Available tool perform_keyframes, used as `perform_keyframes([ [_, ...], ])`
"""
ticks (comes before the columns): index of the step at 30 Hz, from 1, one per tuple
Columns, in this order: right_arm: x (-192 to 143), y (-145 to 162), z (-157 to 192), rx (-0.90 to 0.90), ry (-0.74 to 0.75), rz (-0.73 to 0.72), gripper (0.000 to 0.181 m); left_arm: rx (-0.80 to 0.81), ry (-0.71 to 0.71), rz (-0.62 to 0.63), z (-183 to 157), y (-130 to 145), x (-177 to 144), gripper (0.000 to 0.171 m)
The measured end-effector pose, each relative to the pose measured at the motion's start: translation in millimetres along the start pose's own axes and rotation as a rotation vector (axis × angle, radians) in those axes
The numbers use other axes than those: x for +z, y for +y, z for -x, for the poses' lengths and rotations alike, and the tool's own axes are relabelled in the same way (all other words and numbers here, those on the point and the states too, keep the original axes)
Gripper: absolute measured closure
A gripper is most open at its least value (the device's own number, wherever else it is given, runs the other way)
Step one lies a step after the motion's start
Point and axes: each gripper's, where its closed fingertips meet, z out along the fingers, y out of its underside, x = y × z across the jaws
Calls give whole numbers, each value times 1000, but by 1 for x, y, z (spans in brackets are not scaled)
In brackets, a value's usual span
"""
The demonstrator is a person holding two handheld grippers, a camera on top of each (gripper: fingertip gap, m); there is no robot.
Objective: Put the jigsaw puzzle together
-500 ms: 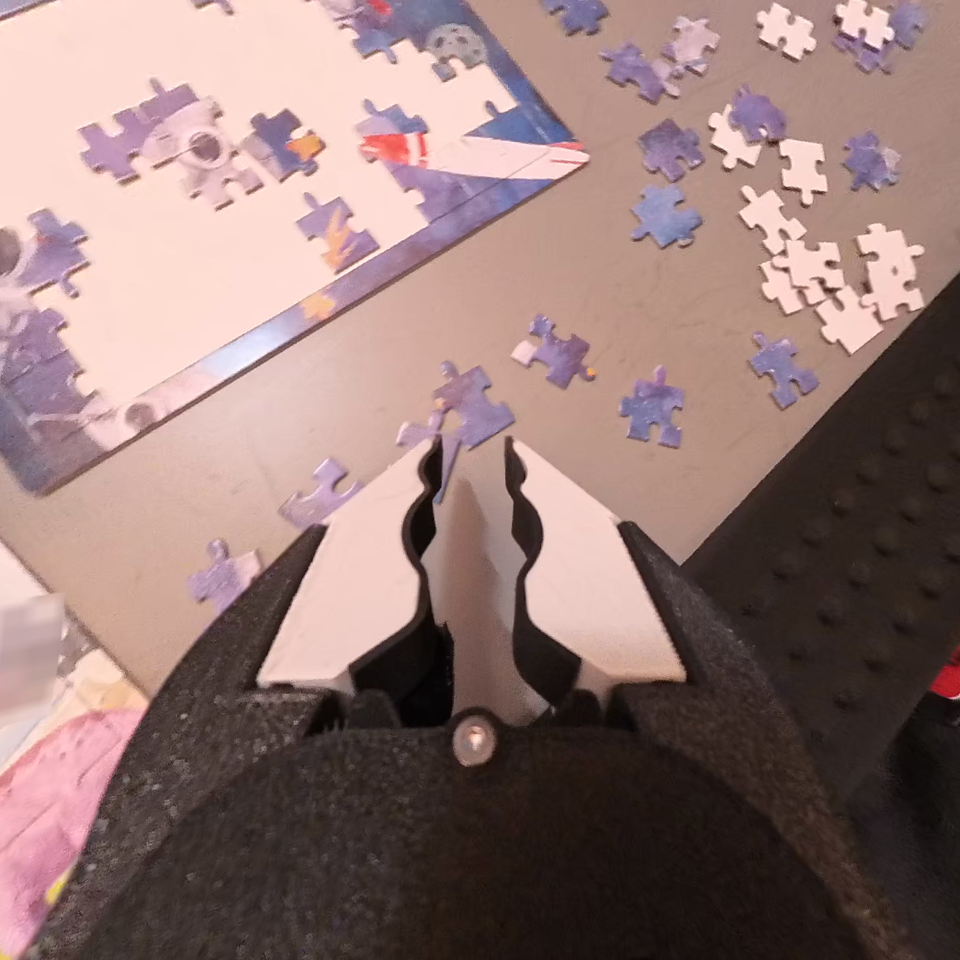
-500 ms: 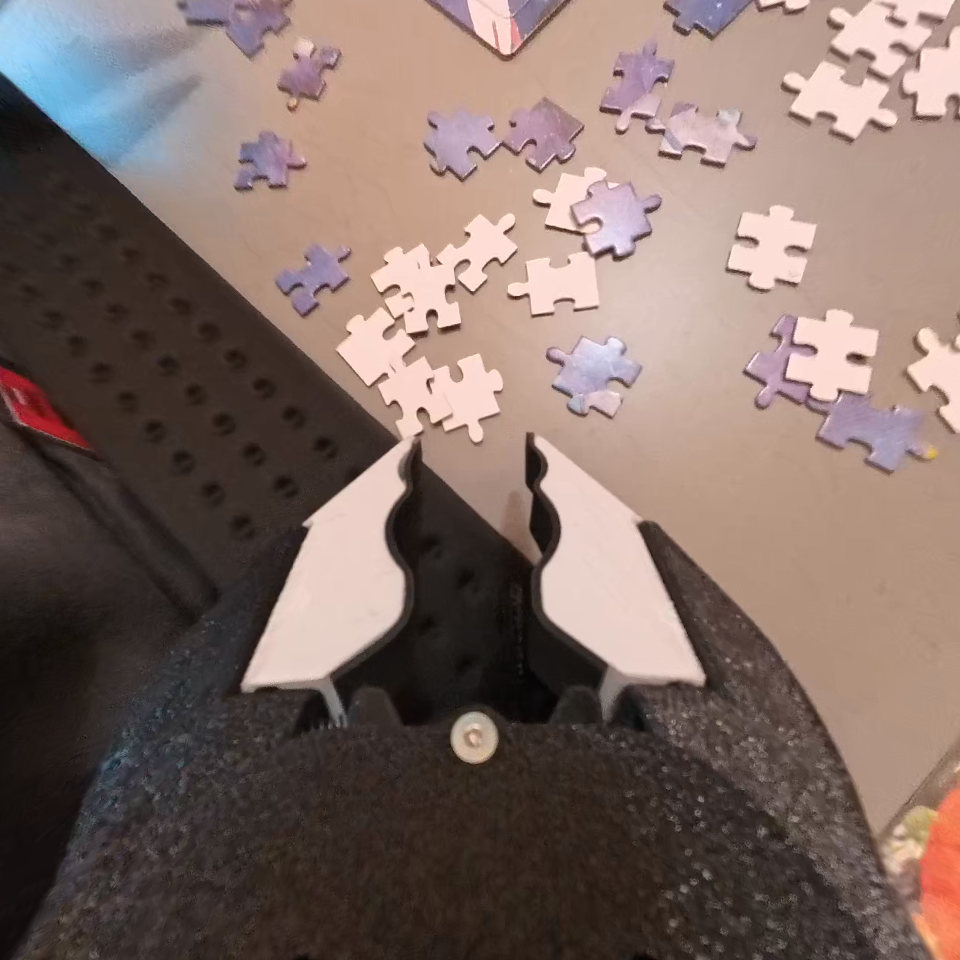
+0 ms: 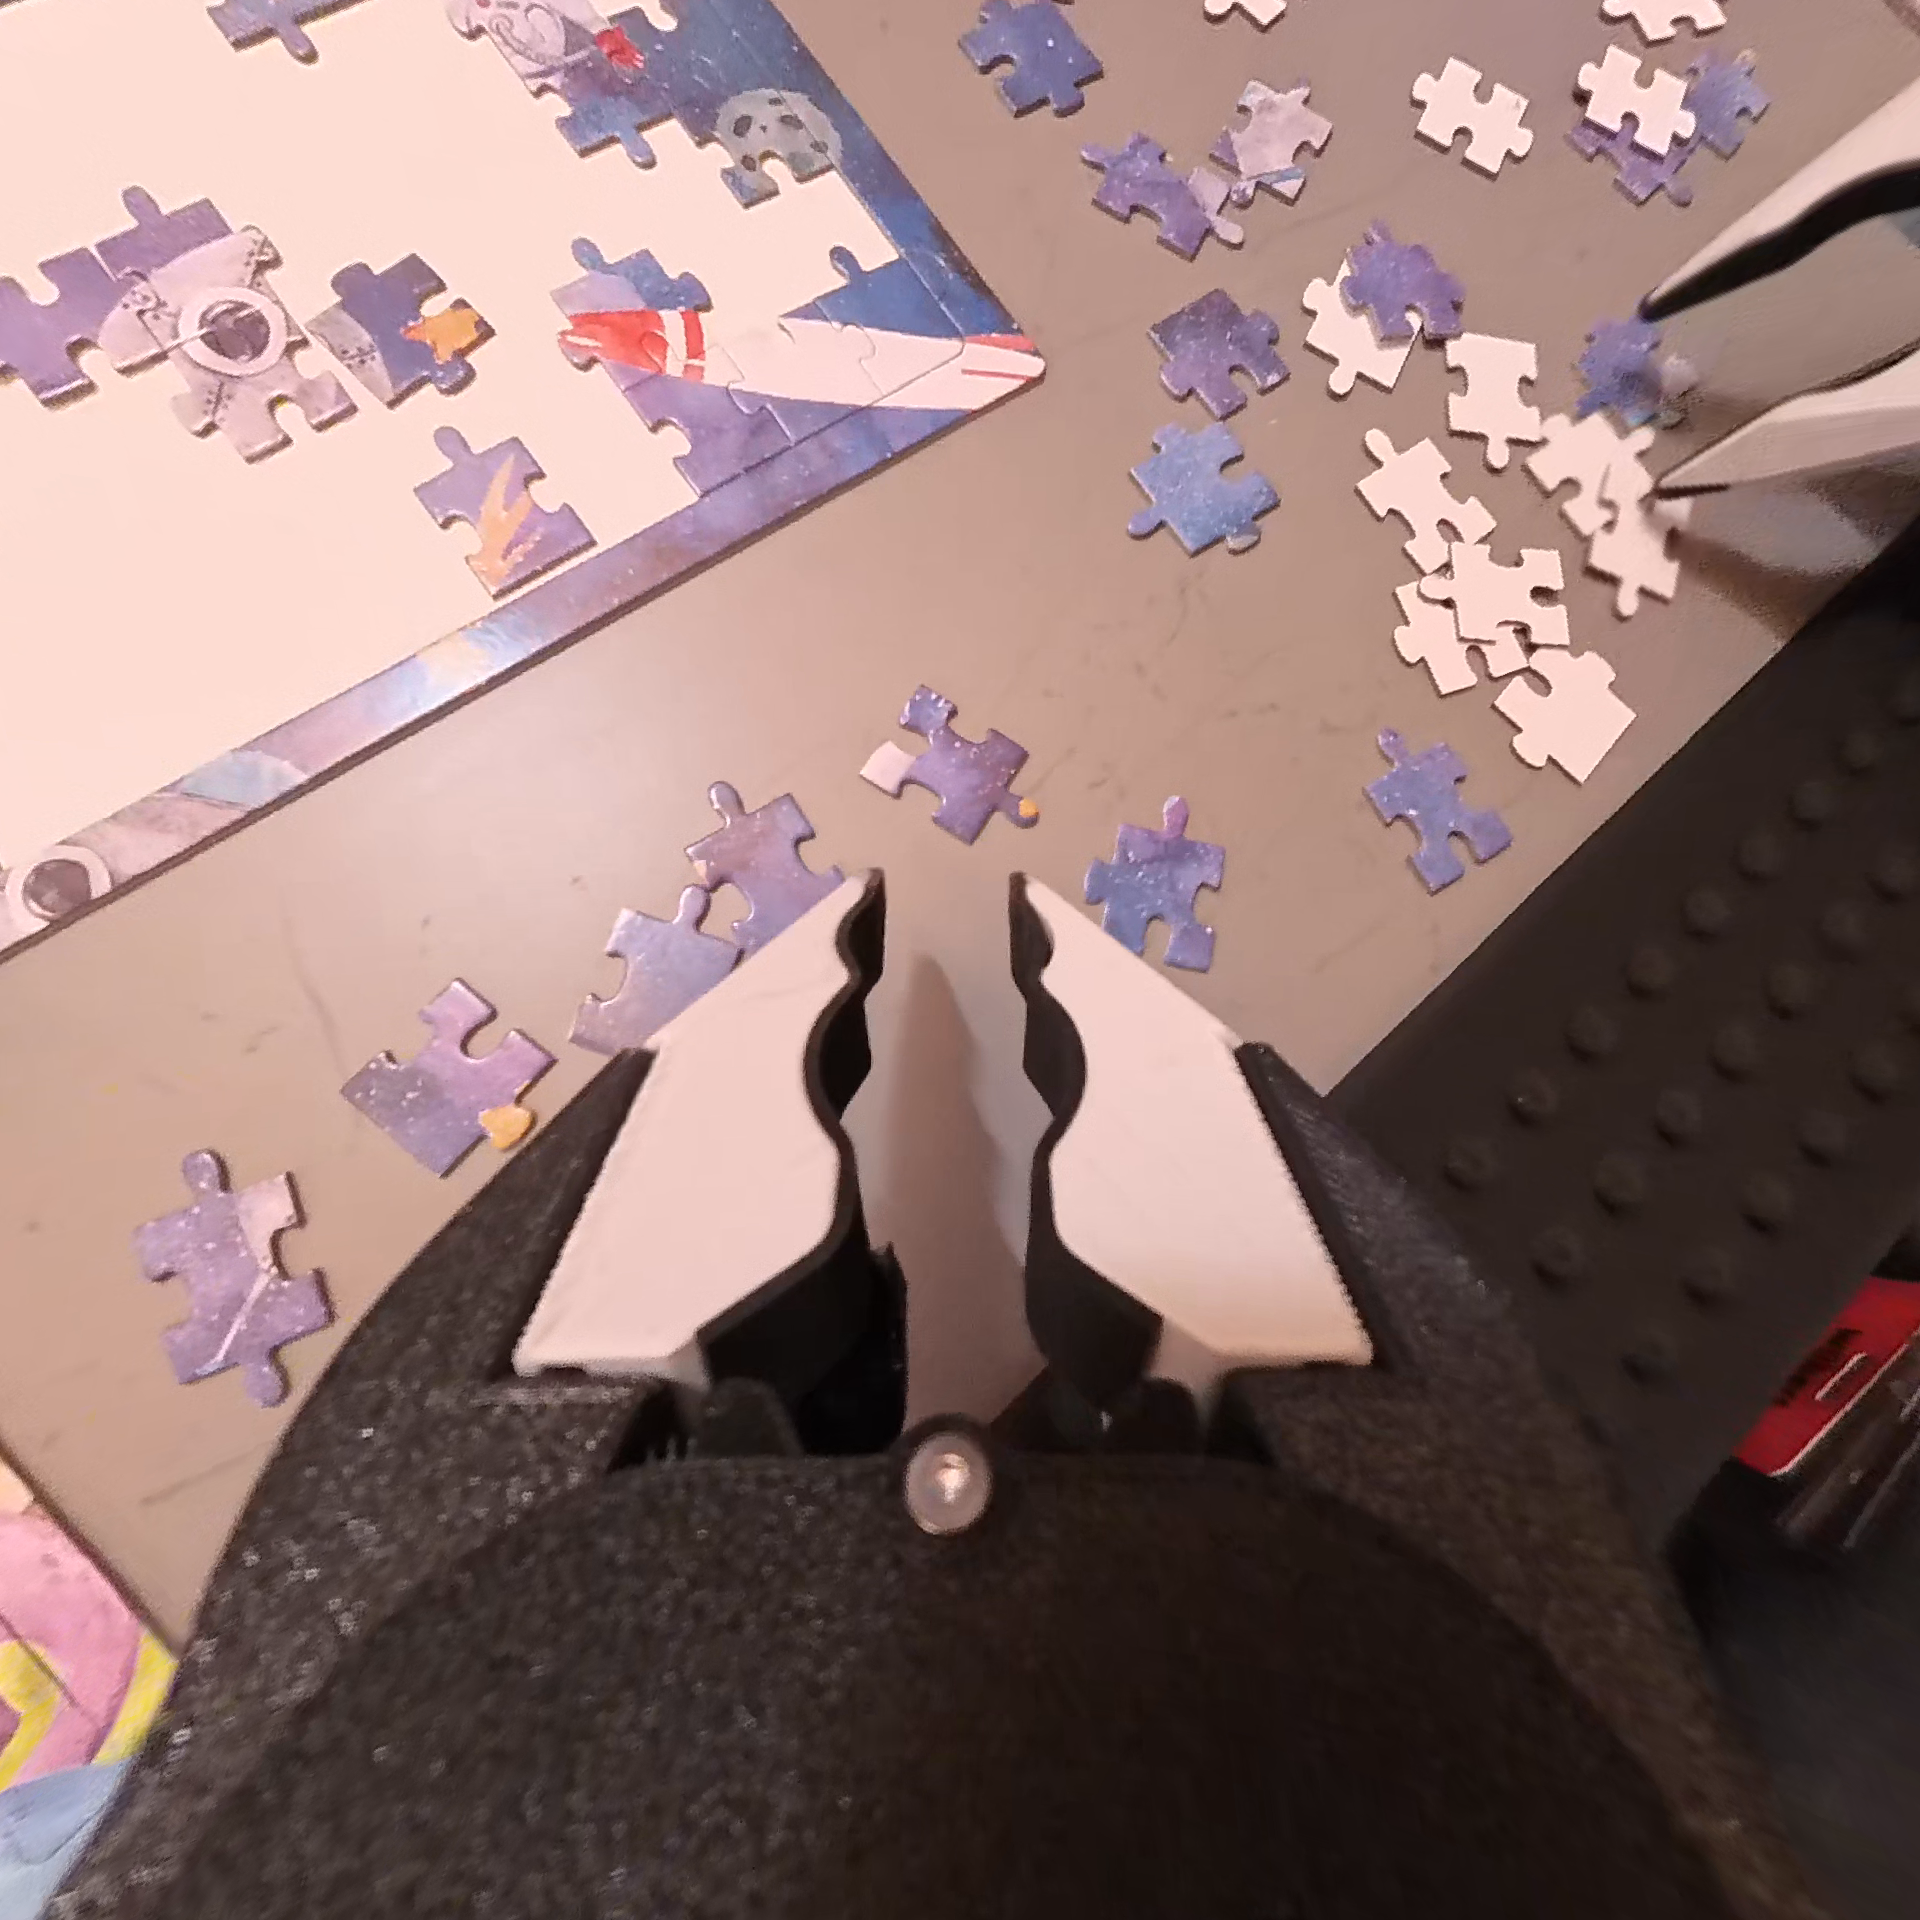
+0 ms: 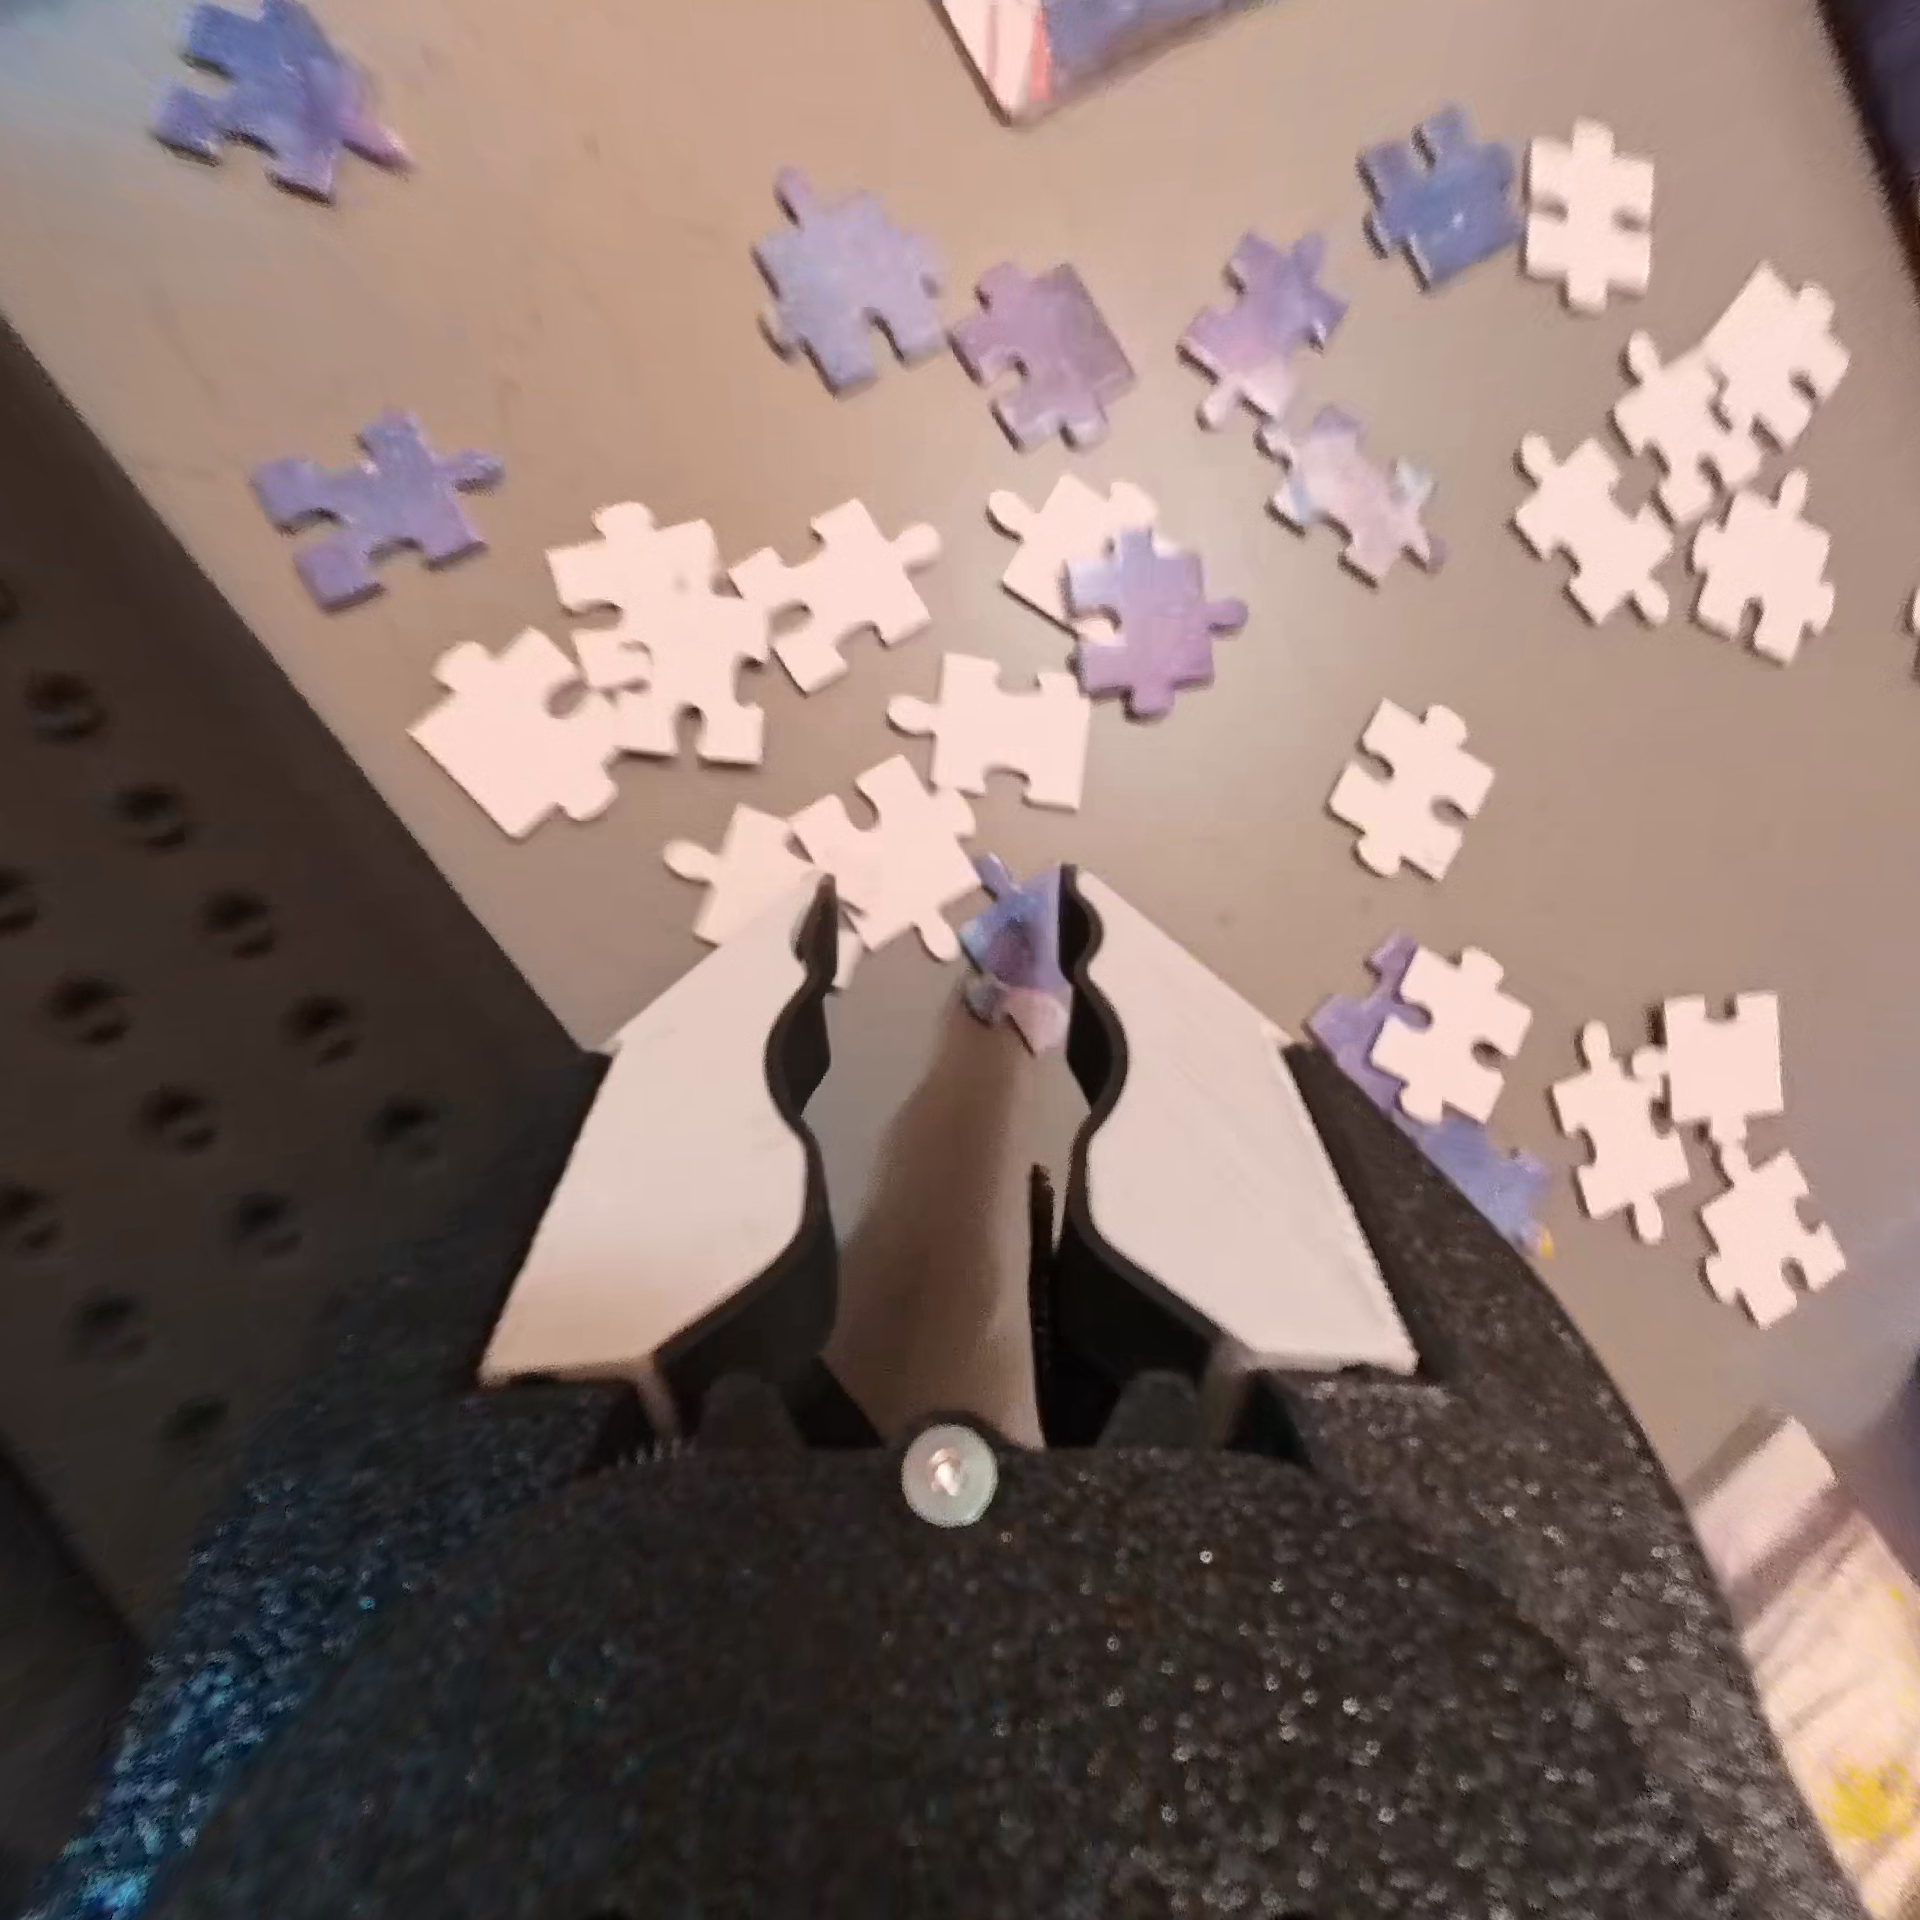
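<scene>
Two grippers, both w/ jaws apart. Left gripper (image 3: 945, 894) empty, low over grey table (image 3: 935, 623). Right gripper (image 4: 948, 896) straddling one blue piece (image 4: 1013, 951), tilted against one finger, not clamped. One puzzle board (image 3: 312, 582) far left, part-filled. Approx. 14 white-side-up pieces (image 4: 665, 665) nearby.

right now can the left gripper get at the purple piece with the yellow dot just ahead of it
Probably yes: the left gripper has its jaws open and empty, and the piece lies flat and alone on bare table just beyond them, nothing in between.
</scene>
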Motion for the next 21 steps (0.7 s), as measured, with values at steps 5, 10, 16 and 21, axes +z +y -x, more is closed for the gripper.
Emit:
perform_keyframes([
  [5,1,-28,74,-180,-313,-109,149,35,9,6,-10,-7,6,148],
  [10,18,-28,88,-441,-403,-65,150,71,5,10,-18,-5,4,148],
  [16,23,-30,83,-534,-467,0,150,65,-40,4,-20,9,-10,148],
  [21,23,-31,82,-477,-481,5,156,12,-3,-25,-30,11,-11,148],
])
